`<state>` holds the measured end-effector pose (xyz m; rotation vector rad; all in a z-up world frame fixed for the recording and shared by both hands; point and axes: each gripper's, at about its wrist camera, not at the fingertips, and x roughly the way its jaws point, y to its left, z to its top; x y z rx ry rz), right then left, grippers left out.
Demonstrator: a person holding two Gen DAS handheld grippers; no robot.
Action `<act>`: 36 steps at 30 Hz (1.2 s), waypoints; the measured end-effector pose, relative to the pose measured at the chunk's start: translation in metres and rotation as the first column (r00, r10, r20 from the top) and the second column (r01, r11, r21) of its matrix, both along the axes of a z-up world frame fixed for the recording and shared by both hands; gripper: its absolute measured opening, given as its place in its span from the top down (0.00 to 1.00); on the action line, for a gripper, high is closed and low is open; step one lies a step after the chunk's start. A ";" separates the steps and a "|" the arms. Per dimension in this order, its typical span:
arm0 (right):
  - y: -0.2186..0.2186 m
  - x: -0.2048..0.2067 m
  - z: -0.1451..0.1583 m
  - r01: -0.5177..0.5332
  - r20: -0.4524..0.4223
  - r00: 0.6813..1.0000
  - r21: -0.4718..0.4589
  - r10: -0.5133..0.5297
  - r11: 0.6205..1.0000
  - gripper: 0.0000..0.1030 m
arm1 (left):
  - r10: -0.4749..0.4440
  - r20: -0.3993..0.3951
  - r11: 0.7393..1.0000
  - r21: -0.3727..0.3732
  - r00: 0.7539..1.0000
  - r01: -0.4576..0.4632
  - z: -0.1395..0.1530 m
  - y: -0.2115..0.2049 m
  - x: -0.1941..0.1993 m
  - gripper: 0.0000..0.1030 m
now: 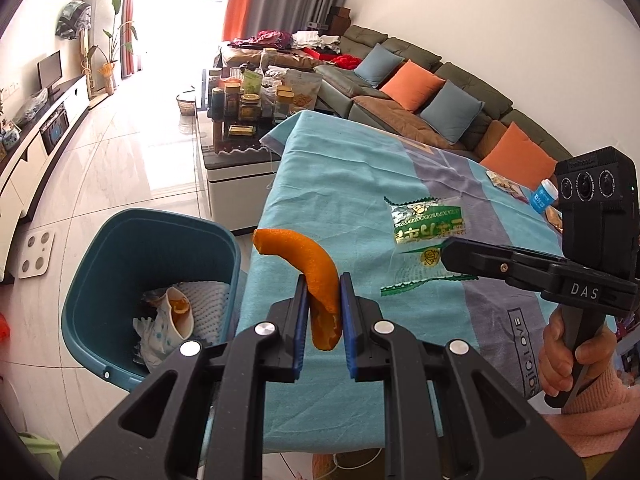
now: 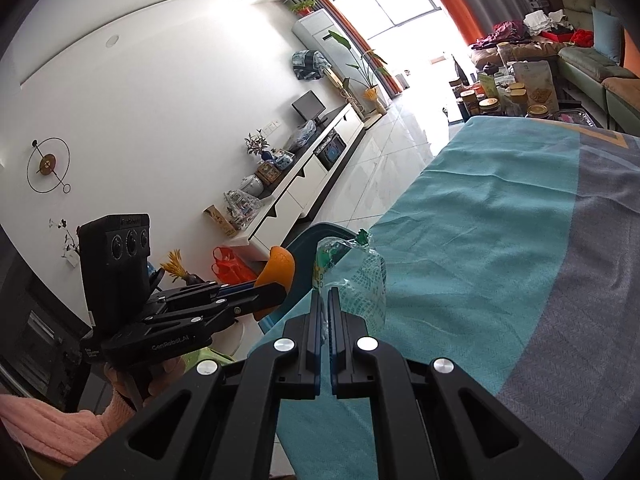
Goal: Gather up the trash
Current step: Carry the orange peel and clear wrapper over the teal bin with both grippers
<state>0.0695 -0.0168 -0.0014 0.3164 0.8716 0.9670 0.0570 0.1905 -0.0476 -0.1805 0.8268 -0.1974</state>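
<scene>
Holding orange peel (image 1: pixel 320 280) pinched in left gripper (image 1: pixel 324 300) over bench (image 1: pixel 352 184) edge; right gripper (image 2: pixel 324 304) clamps wrapper (image 2: pixel 362 276). Swing left over bin (image 1: pixel 120 240), release low.

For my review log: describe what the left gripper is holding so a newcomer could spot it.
Find the teal cloth-covered table, then its near edge by the blue bin. There the left gripper pinches an orange peel, a curved bright-orange strip, unlike the flat green wrapper nearby.
</scene>
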 end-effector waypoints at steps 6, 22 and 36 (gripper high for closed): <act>0.013 0.002 0.000 -0.025 -0.002 1.000 -0.001 0.025 1.000 0.98 | 0.021 0.005 1.000 0.010 1.000 -0.021 0.001 0.008 -0.001 0.85; 0.035 0.010 -0.002 -0.077 -0.016 0.997 0.005 0.077 0.997 0.98 | 0.084 0.014 0.996 0.037 0.996 -0.085 0.000 0.030 -0.001 0.85; 0.065 0.016 -0.002 -0.131 -0.033 0.991 -0.008 0.131 0.991 0.98 | 0.147 -0.001 0.988 0.052 0.989 -0.147 -0.009 0.054 0.002 0.85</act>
